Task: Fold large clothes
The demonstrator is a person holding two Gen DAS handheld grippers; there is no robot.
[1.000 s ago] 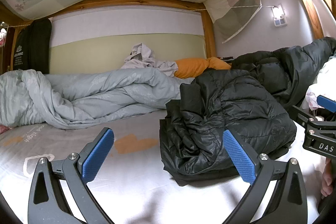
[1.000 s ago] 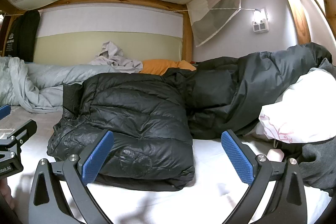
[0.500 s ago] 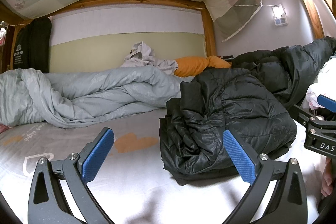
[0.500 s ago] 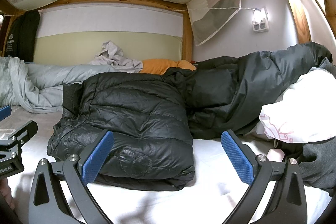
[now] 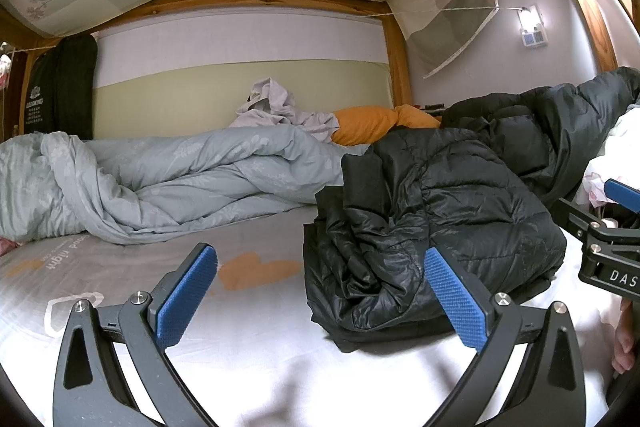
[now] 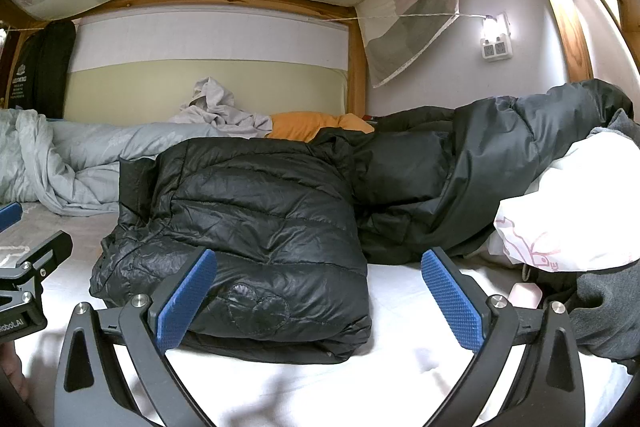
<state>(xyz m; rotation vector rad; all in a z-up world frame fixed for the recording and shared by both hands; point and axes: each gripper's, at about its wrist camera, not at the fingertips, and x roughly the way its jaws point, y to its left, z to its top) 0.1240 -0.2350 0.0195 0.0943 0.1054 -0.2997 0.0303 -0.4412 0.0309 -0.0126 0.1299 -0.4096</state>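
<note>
A: Left tool (image 5: 320,303) spread wide, gripping nothing, over bare bed (image 5: 256,379). How's the fold?

B: The black puffer jacket (image 6: 256,223) looks bundled into a compact stack, seemingly done. It lies on the bed just ahead, between both tools. Right tool (image 6: 318,301) is spread too, empty; another dark coat (image 6: 500,163) behind looks unfolded.

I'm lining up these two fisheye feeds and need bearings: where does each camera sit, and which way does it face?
Left wrist view: sits behind the open left hand-held gripper, low over the white bed sheet, facing the grey duvet; the right hand-held gripper and fingers show at its right edge.
Right wrist view: sits behind the open right hand-held gripper, facing the folded black quilted puffer jacket; the left hand-held gripper shows at its left edge.
Both share the jacket, duvet and orange pillow.
</note>
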